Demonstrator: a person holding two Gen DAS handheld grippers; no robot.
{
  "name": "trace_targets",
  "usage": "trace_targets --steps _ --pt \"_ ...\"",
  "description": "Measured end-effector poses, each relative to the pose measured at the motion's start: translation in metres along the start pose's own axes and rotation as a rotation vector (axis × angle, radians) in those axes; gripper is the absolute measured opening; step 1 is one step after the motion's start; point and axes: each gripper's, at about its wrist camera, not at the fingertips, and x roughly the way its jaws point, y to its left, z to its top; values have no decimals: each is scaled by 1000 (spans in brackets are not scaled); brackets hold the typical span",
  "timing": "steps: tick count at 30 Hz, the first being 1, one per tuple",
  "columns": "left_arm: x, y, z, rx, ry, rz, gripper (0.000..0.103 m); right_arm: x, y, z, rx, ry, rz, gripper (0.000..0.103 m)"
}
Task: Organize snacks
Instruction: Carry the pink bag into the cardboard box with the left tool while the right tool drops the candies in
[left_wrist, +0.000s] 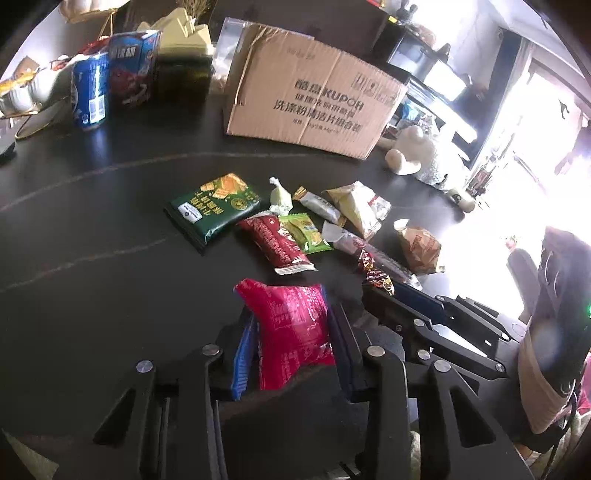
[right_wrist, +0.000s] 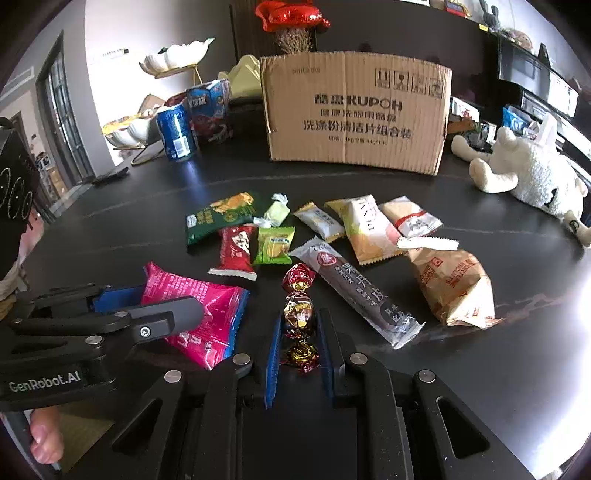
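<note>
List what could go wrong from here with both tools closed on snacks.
The right tool pinches only the twisted foil candy, which could slip or tear. The left tool squeezes the puffy pink packet, so it may burst or crush. The long grey bar lies close beside the candy and could get dragged.

Home living or dining room. Large round dark table (right_wrist: 480, 369) carries household clutter, not work gear. Near its far edge: white petal-shaped ceramic bowls on a gold wire stand (right_wrist: 173, 61), dried grass sprigs with a red foil balloon (right_wrist: 291, 16) above, blue drink can (right_wrist: 176, 132). White plush toy animal (right_wrist: 528, 173) sprawls at the right edge. Brown corrugated cardboard box printed with cleaning-product text (right_wrist: 354, 110) stands at the far middle. Behind: dark shelving with a black screen (right_wrist: 524, 66) and small ornaments, dark-framed glass door (right_wrist: 62, 122) at left, white walls, strong daylight from the right
</note>
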Motion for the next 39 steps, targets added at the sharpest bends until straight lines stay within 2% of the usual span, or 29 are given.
trace_targets --steps 12,19,31,39 --pt "-46 -20 10 91 -128 43 37 -49 8 16 13 -114 -10 20" --pt "-69 -33 30 134 -192 64 37 -76 11 34 18 -182 -20 20" --pt "-95 -54 89 182 -309 59 37 -106 -3 92 51 -332 -44 20" --pt "-99 -59 143 224 -371 104 37 -100 -16 140 68 -366 -52 20"
